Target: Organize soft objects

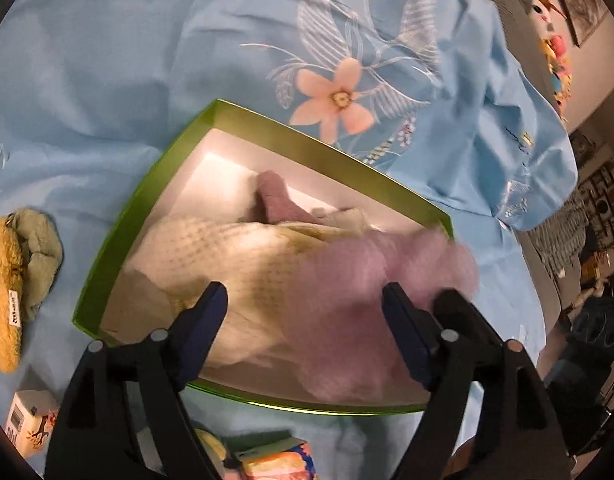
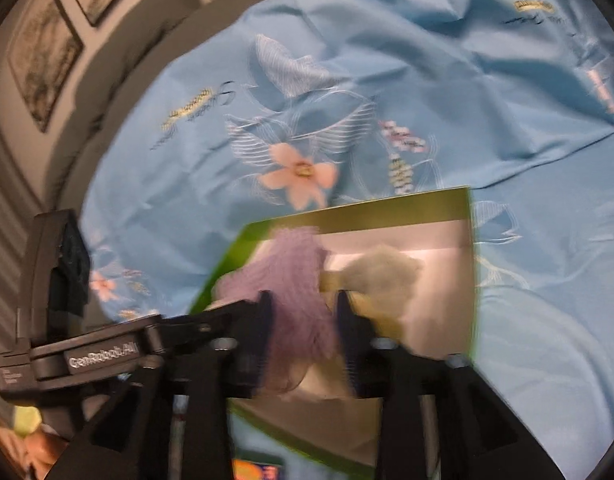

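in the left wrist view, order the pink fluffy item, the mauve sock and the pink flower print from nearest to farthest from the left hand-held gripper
1. pink fluffy item, in the box at the left hand-held gripper
2. mauve sock, mid-box
3. pink flower print, on the sheet beyond the box

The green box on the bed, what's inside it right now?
The green box holds a cream knitted cloth, a fluffy lilac piece lying partly over it, and a mauve fabric item behind. The fabrics cover most of the box floor, so anything underneath is hidden.
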`<state>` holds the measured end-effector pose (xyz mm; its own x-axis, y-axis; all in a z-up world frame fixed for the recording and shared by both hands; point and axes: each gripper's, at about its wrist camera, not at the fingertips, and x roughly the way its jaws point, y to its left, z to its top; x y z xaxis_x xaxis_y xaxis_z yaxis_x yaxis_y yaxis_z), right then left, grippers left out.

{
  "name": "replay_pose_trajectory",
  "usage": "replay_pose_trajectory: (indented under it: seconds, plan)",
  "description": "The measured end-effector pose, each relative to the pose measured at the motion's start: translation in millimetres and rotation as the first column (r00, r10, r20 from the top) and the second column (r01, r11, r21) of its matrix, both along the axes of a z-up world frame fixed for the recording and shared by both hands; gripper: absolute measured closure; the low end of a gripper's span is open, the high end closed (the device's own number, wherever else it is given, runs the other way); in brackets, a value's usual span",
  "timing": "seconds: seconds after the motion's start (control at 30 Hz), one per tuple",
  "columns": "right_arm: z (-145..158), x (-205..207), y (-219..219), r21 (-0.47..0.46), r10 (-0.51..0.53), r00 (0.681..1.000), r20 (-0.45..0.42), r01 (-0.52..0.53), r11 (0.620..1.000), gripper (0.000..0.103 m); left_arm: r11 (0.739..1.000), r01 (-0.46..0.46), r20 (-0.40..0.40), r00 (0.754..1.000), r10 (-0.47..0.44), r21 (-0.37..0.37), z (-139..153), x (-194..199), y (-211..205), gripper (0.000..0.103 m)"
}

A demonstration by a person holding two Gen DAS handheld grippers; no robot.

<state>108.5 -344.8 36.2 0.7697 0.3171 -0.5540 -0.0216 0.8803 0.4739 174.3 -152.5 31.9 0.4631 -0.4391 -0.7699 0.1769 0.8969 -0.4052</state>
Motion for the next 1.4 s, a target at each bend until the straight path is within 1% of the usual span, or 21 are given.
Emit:
replay_pose_trajectory:
  seconds: [0.03, 0.07, 0.17, 0.23, 0.3, 0.33, 0.47, 0.6, 0.77, 0.87, 0.93, 1.03, 1.13, 1.17, 1.2, 1.23, 1.4]
  plan:
    - [1, -1, -2, -0.012, -0.019, 1.0, -0.003, 0.019, 1.0, 0.032, 1.0, -0.011, 0.008, 1.0, 0.011, 0.005, 2, -1, 2, 0.022]
    - [2, -3, -5, -0.011, -0.035, 0.999, 0.003, 0.035, 0.999, 0.032, 1.0, -0.018, 0.018, 1.0, 0.017, 0.01, 5, -3, 5, 0.021]
    - [9, -9, -15, 0.018, -0.042, 0.998, 0.04, 0.041, 0.999, 0.032, 0.999, -0.033, 0.06, 0.998, 0.031, 0.022, 17, -12, 13, 0.015]
    - [15, -14, -17, -0.001, -0.068, 0.996, 0.059, 0.068, 0.998, 0.031, 0.999, -0.033, 0.098, 0.995, 0.029, 0.037, 26, -20, 16, 0.012]
    - [18, -17, -18, -0.016, -0.084, 0.994, 0.066, 0.085, 0.996, 0.031, 0.997, -0.035, 0.14, 0.99, 0.025, 0.069, 34, -31, 18, 0.001]
    - [19, -18, -18, -0.015, -0.085, 0.994, 0.067, 0.086, 0.996, 0.031, 0.996, -0.034, 0.168, 0.986, 0.019, 0.088, 38, -38, 18, 0.001]
    - [23, -20, -10, -0.023, -0.067, 0.996, 0.066, 0.069, 0.997, 0.031, 0.986, -0.048, 0.225, 0.974, 0.011, 0.157, 44, -57, 19, 0.001]
    - [29, -25, 6, -0.076, -0.037, 0.996, 0.078, 0.043, 0.996, 0.031, 0.979, -0.063, 0.273, 0.962, 0.008, 0.194, 48, -74, 22, 0.001]
    - [39, -42, 22, -0.126, -0.022, 0.992, 0.124, 0.037, 0.991, 0.031, 0.967, -0.102, 0.348, 0.937, 0.015, 0.235, 53, -103, 31, 0.001]
    - [44, -53, 28, -0.152, -0.017, 0.989, 0.147, 0.04, 0.988, 0.028, 0.96, -0.128, 0.363, 0.931, 0.031, 0.248, 52, -118, 40, 0.001]
    - [48, -60, 34, -0.178, -0.006, 0.986, 0.164, 0.035, 0.983, 0.027, 0.951, -0.167, 0.382, 0.922, 0.057, 0.262, 50, -131, 48, 0.001]
    - [56, -71, 40, -0.195, 0.002, 0.981, 0.192, 0.036, 0.98, 0.026, 0.948, -0.199, 0.401, 0.912, 0.086, 0.248, 47, -148, 61, 0.001]
    - [59, -83, 45, -0.195, 0.007, 0.977, 0.212, 0.036, 0.98, 0.026, 0.952, -0.203, 0.396, 0.913, 0.1, 0.229, 44, -156, 71, 0.001]
    - [59, -89, 49, -0.195, 0.011, 0.975, 0.222, 0.033, 0.98, 0.025, 0.953, -0.203, 0.391, 0.915, 0.102, 0.226, 42, -157, 73, 0.001]
    - [57, -93, 50, -0.198, 0.015, 0.974, 0.224, 0.031, 0.98, 0.022, 0.954, -0.199, 0.385, 0.917, 0.101, 0.223, 41, -157, 75, 0.001]
    - [53, -98, 54, -0.206, 0.017, 0.975, 0.223, 0.03, 0.978, 0.019, 0.955, -0.197, 0.381, 0.919, 0.101, 0.223, 41, -158, 76, 0.001]
    - [37, -109, 62, -0.205, 0.017, 0.98, 0.198, 0.024, 0.978, 0.019, 0.952, -0.194, 0.36, 0.928, 0.099, 0.237, 31, -161, 84, 0.001]
